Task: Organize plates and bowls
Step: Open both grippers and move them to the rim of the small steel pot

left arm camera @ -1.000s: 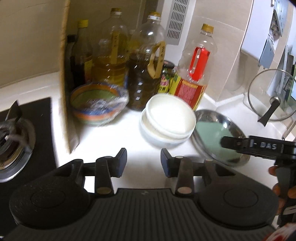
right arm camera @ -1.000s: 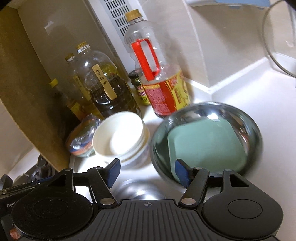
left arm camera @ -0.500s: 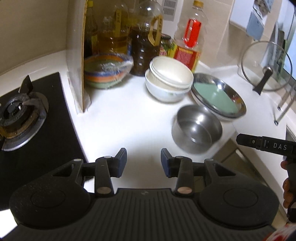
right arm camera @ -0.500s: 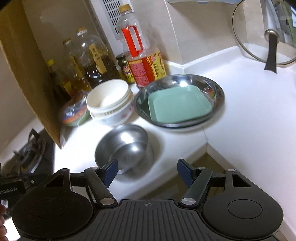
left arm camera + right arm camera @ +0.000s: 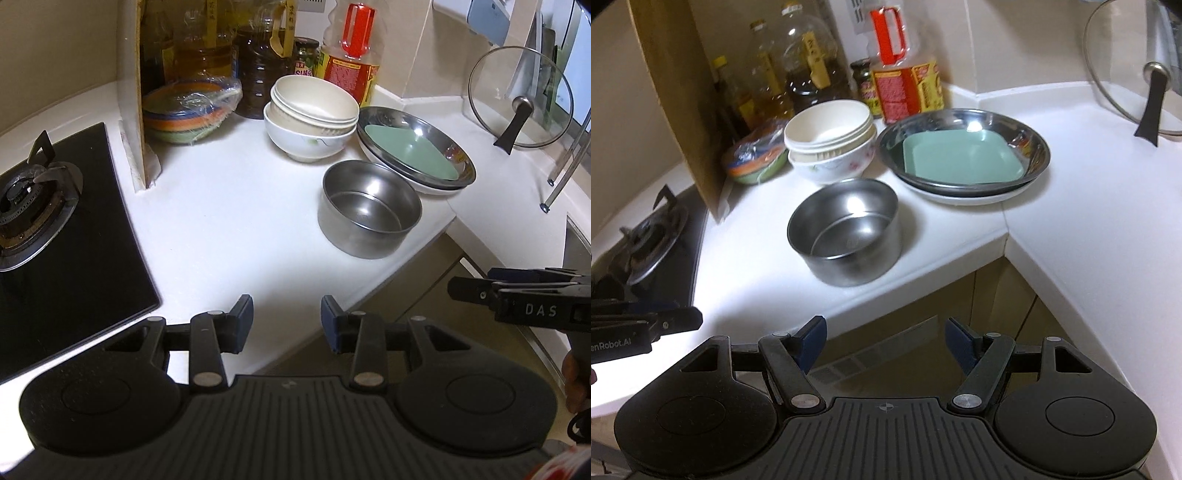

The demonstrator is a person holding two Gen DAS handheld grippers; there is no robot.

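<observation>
A steel bowl (image 5: 369, 214) (image 5: 846, 232) stands near the counter's front edge. Behind it, cream bowls (image 5: 314, 103) (image 5: 829, 127) are nested in a white flowered bowl (image 5: 306, 142) (image 5: 831, 164). To the right, a green square plate (image 5: 410, 151) (image 5: 960, 158) lies in a steel dish (image 5: 458, 162) (image 5: 1034, 144) that sits on a white plate. My left gripper (image 5: 287, 323) is open and empty over the counter's front edge. My right gripper (image 5: 884, 345) is open and empty, in front of the counter and below its edge.
A plastic-wrapped colourful bowl (image 5: 192, 110) sits behind a cardboard divider (image 5: 133, 92). Oil and sauce bottles (image 5: 351, 55) line the back wall. A gas burner (image 5: 26, 199) is at the left. A glass lid (image 5: 521, 99) leans at the right. Cabinet doors (image 5: 960, 295) lie below the counter.
Both grippers have pulled back from the dishes toward the counter's front edge. The steel bowl, out of view a second ago, now stands in view. Both stay open and empty.
</observation>
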